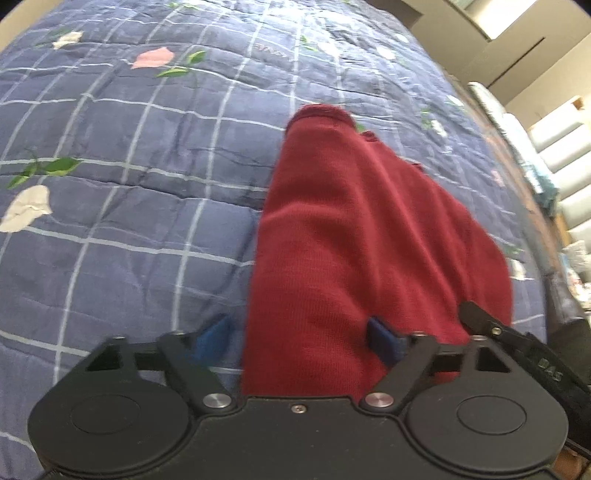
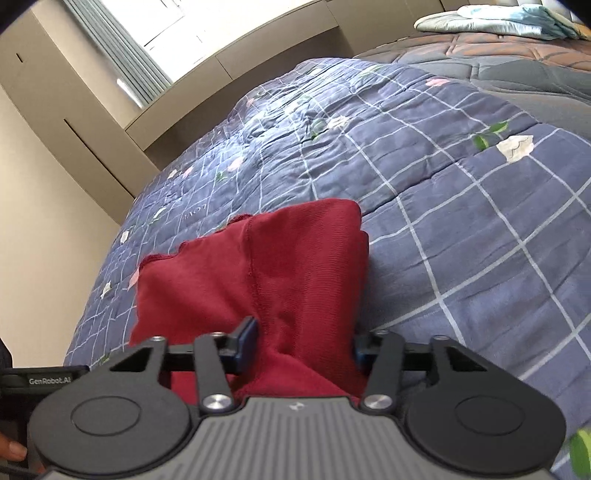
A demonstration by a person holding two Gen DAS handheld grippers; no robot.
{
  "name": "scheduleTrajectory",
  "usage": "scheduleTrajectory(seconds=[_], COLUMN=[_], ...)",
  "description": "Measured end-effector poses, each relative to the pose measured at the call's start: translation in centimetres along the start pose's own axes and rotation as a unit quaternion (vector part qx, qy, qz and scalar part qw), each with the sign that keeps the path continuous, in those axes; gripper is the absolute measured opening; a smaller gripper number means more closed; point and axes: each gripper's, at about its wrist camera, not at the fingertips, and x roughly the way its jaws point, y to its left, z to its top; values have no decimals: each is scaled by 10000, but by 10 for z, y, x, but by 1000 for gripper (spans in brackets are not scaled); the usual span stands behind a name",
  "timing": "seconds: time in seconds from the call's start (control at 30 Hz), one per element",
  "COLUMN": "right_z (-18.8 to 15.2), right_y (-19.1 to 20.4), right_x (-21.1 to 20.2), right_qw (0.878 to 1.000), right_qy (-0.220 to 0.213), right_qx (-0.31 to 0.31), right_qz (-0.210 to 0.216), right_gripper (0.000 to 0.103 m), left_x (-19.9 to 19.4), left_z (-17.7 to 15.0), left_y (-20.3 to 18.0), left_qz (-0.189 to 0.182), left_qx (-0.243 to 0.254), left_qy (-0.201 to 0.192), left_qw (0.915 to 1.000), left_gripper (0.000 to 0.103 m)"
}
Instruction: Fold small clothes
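Observation:
A dark red knit garment (image 1: 354, 236) lies partly folded on a blue checked quilt (image 1: 129, 184). In the left wrist view my left gripper (image 1: 299, 339) is open, its blue pads (image 1: 382, 341) wide apart, and the garment's near edge lies between them. In the right wrist view the same red garment (image 2: 280, 266) runs forward from my right gripper (image 2: 303, 343), whose jaws stand apart with bunched cloth filling the gap between the pads (image 2: 248, 338). The other gripper's black body (image 1: 524, 350) shows at the right of the left wrist view.
The quilt (image 2: 443, 192) with flower prints covers the bed. A brown mattress edge (image 2: 517, 48) with folded pale cloth (image 2: 498, 20) lies at the far right. Beige cabinets (image 2: 55, 122) and a window (image 2: 155, 26) stand beyond the bed.

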Motion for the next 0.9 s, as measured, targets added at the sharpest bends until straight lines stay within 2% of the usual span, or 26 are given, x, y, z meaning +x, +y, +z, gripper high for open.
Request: scheduleTrajectory(seconds=[0.1,0.23,0.33,0.43,0.53,0.9], right_z=[1,1,0,-3,-12,-42], right_y=[12,37,60,84,108,185], right_x=[-6,-17,-23,-19,-12,22], right_qw=[9999,9990,9983,9983,9981,9931], right_qy=[-63,-256,-345,-248,-148,149], right_qx=[-116,-321,-461,-517,-549,-806], right_qz=[-108,-154,-62,33,232,836], right_gripper=[36,30,27,26,26,25], left_x=[-2,-9,-20,-35,-55,-127], left_z=[1,3,5,8,11,21], left_y=[1,6,11,14,20,95], left_qz=[-131,-353,-510,-597,-441,58], left_qx=[-1,-5,-27,51,193,-86], left_qy=[47,34,-14,-78,-191,-557], left_qw=[9999,9994,9987,9982,9987,9984], left_gripper=[61,40,32,31,30,30])
